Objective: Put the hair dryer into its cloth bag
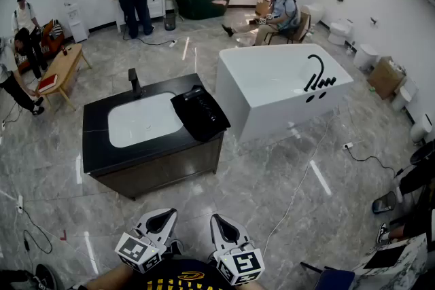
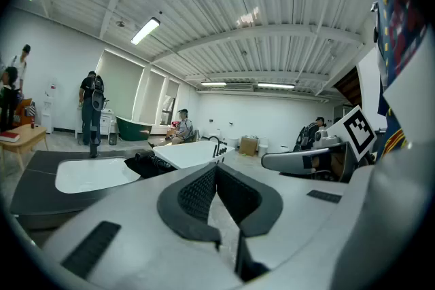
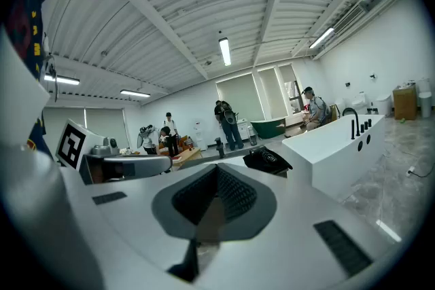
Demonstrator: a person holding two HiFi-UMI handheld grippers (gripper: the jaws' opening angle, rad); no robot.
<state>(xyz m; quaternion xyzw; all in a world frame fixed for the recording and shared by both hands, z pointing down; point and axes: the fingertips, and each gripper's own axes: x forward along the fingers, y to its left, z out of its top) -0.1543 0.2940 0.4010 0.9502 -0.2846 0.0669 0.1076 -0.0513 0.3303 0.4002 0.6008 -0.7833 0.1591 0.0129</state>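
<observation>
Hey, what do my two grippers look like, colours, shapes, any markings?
The left gripper and the right gripper have smooth light grey shells that taper toward the jaws. Each jaw is lined with dark grey pads that have a fine ribbed texture. Each gripper carries a white cube printed with black square markers. The person wears a dark top with yellow print.

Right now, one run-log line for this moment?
task: not started | left tongs: shut, empty | right tongs: shut, empty | hair dryer: on cloth bag on counter

On counter (image 1: 102, 154), cloth bag (image 1: 204, 123) right of basin (image 1: 143, 121).
</observation>
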